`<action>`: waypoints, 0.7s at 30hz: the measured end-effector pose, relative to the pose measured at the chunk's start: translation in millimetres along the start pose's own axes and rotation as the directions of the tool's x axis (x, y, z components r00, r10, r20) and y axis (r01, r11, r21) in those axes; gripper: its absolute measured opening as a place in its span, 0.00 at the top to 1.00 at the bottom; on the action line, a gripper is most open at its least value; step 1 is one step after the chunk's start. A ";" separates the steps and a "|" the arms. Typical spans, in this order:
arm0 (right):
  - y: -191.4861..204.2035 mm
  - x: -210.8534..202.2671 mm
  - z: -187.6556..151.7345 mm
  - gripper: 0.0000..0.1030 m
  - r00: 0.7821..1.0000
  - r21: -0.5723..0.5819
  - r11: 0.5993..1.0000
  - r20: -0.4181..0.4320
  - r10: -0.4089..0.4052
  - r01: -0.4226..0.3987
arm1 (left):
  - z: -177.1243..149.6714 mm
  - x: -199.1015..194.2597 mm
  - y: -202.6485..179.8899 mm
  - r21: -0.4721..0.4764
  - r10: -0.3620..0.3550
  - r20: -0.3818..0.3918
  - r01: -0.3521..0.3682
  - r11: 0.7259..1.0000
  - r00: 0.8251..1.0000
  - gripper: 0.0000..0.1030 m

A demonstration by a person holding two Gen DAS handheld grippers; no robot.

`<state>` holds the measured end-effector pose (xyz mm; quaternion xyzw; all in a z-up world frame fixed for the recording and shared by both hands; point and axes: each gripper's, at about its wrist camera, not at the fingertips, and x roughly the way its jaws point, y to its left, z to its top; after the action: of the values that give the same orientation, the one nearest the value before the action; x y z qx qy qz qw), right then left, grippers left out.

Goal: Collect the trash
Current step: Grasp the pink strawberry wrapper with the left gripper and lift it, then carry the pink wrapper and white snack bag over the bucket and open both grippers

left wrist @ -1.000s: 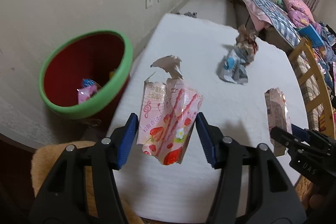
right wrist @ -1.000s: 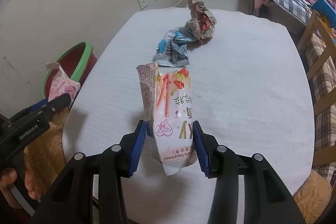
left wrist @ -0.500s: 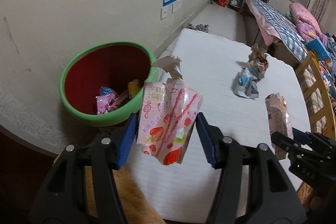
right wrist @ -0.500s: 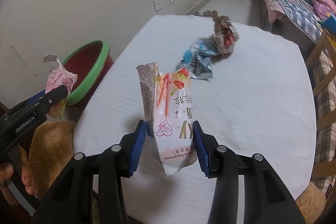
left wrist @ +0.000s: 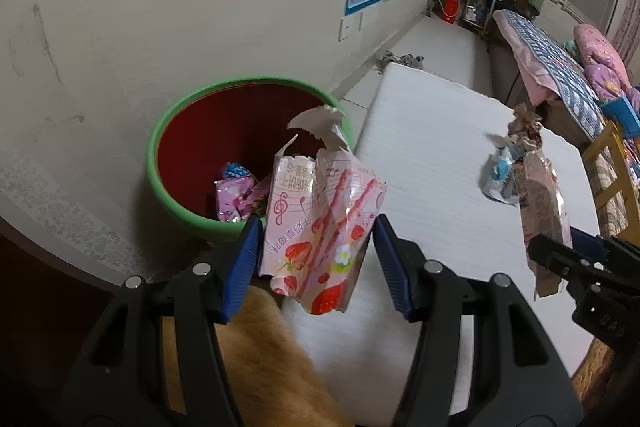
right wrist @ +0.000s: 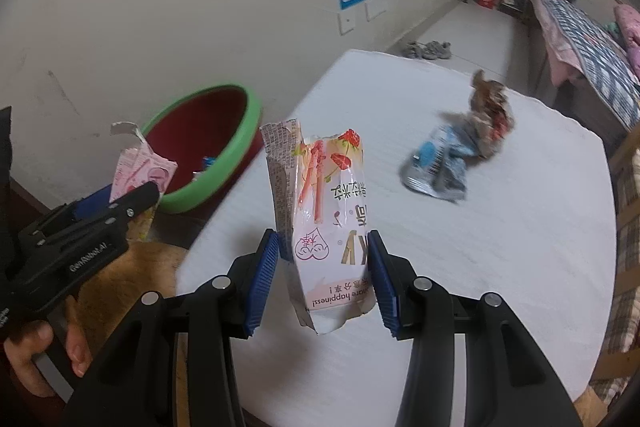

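Off the desk's (left wrist: 432,163) left edge, on the floor by the wall, stands the red bin (left wrist: 224,163) with the green rim, a few wrappers already in it. The left tool (left wrist: 316,259) is clamped on a torn pink strawberry wrapper (left wrist: 320,223), taken by its lower half and held up near the bin's rim, over the desk's near left corner. The right tool (right wrist: 324,275) is clamped on a similar pink snack bag (right wrist: 324,211), also by its lower part, above the desk's near edge. Both bags look empty: light, thin, crinkly film that buckles under the pads, so it should be gripped well in from the edge. Toward the far right of the desk lie a crumpled blue-and-silver wrapper (right wrist: 436,167) and, touching it, a brown crumpled wrapper (right wrist: 490,107); their raised folds are probably the easiest places to pinch.
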<state>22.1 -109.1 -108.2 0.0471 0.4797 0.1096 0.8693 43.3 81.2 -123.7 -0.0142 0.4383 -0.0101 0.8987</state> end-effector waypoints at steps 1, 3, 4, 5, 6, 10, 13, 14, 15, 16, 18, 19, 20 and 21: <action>3.9 1.2 2.7 0.57 1.000 -0.008 1.000 0.001 0.005 -0.005 | -0.2 -0.3 3.3 -0.005 0.004 0.001 -0.004 1.000 1.000 0.47; 10.0 2.6 6.3 0.57 1.000 -0.023 1.000 0.003 0.010 -0.010 | 1.6 -0.2 10.3 -0.014 0.014 0.004 -0.014 1.000 1.000 0.47; 12.9 3.5 7.9 0.57 1.000 -0.031 0.999 0.004 0.013 -0.013 | 2.4 0.3 13.2 -0.018 0.016 0.005 -0.016 1.000 1.000 0.46; 16.3 4.5 9.6 0.57 1.000 -0.041 0.999 0.004 0.014 -0.014 | 3.0 0.4 16.4 -0.023 0.020 0.007 -0.020 1.000 1.000 0.46; 19.9 5.3 11.1 0.57 1.000 -0.053 0.999 0.006 0.013 -0.013 | 3.5 0.7 19.0 -0.028 0.023 0.007 -0.022 0.999 1.000 0.46; 29.6 9.6 14.7 0.56 1.000 -0.080 0.997 0.006 0.022 -0.021 | 3.2 2.1 26.4 -0.040 0.033 0.007 -0.033 0.999 0.999 0.46; 34.2 13.2 17.2 0.56 0.999 -0.078 0.996 -0.003 0.042 -0.042 | 3.0 4.3 29.6 -0.046 0.037 0.004 -0.037 0.998 0.999 0.46; 35.9 14.2 17.9 0.56 0.999 -0.080 0.996 -0.003 0.043 -0.043 | 3.1 4.8 31.8 -0.049 0.040 0.004 -0.040 0.998 0.999 0.46; 37.9 14.8 18.2 0.56 0.999 -0.087 0.995 0.000 0.038 -0.038 | 3.2 4.9 32.6 -0.051 0.041 0.004 -0.041 0.998 0.999 0.46; 40.4 15.3 19.0 0.56 0.999 -0.100 0.995 0.004 0.031 -0.031 | 2.8 5.3 32.9 -0.054 0.043 0.004 -0.043 0.998 0.999 0.46; 44.0 16.0 20.2 0.56 1.000 -0.114 0.993 0.007 0.030 -0.029 | 3.9 6.5 36.3 -0.059 0.047 0.005 -0.047 0.997 0.999 0.46; 45.8 17.0 21.5 0.56 0.999 -0.117 0.993 0.006 0.034 -0.033 | 4.6 7.4 37.2 -0.061 0.049 0.005 -0.048 0.997 0.999 0.46; 46.9 17.7 22.3 0.56 0.999 -0.119 0.992 0.006 0.036 -0.035 | 5.3 7.6 39.0 -0.063 0.050 0.005 -0.050 0.997 0.999 0.46; 48.3 18.7 23.6 0.56 0.999 -0.121 0.992 0.005 0.039 -0.038 | 6.1 8.0 40.7 -0.065 0.052 0.007 -0.052 0.997 0.999 0.46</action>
<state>44.6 -57.3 -101.9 0.0042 0.4679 0.1551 0.8700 53.2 121.7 -127.6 -0.0320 0.4346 0.0277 0.8996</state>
